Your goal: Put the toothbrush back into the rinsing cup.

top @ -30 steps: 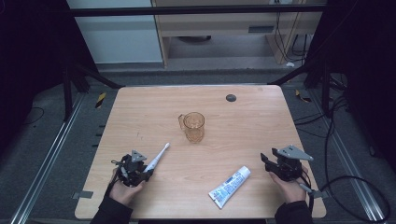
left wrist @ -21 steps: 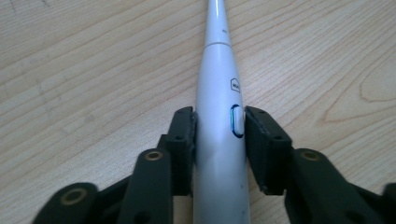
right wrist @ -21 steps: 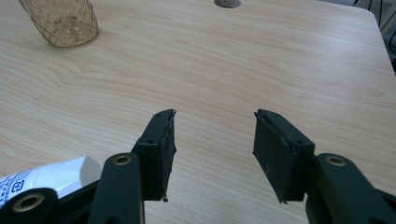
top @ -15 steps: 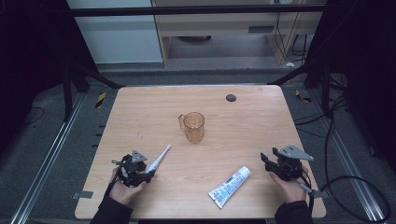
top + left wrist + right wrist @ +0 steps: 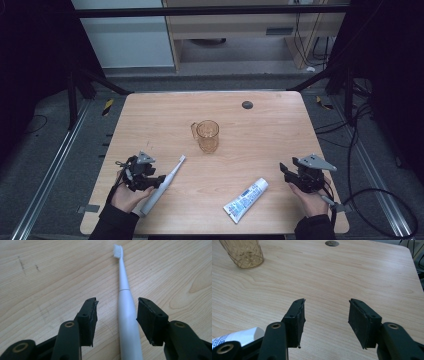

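The light wooden table (image 5: 150, 115) carries everything. At its centre stands an amber ribbed glass mug (image 5: 207, 135); toward four o'clock from it lies a white and blue toothpaste tube (image 5: 246, 199), and toward eight o'clock the white electric toothbrush (image 5: 161, 184).

The left gripper (image 5: 154, 180) sits at the table's seven o'clock. Its jaws have just been opening, and in the left gripper view they stand wide on either side of the toothbrush (image 5: 127, 320) handle, pads clear of it. I judge this the letting-go step, with the brush laid flat on the wood. Next would call for lifting straight away without nudging the handle.

The right gripper (image 5: 286, 172) rests at five o'clock, jaws wide with only bare wood between them.

The toothbrush's long axis runs from seven o'clock up to one o'clock, bristle head leading toward the mug, butt end near the table's front edge by the left hand (image 5: 126, 196)
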Demonstrator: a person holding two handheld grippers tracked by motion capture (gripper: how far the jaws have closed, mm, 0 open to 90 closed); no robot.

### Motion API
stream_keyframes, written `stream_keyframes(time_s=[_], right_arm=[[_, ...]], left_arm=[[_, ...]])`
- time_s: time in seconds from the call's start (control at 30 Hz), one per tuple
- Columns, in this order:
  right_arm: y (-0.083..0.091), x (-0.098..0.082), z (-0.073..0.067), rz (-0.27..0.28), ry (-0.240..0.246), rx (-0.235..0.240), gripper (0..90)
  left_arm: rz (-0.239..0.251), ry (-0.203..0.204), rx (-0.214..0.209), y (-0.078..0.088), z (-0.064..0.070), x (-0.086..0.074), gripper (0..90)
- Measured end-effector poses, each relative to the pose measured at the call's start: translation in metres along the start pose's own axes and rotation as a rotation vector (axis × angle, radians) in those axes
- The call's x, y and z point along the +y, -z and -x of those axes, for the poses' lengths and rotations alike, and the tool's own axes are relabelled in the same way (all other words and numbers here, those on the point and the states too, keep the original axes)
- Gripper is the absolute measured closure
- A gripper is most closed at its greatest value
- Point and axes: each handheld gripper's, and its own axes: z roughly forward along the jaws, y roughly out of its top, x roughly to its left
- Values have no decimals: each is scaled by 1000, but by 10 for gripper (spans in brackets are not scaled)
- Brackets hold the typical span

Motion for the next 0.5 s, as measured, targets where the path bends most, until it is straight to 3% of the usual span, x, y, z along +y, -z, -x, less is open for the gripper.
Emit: stream_keyframes(time_s=[0.5], right_arm=[[-1, 1, 0, -10, -1, 13, 471]], left_arm=[[-106, -76, -33, -16, 11, 14, 530]])
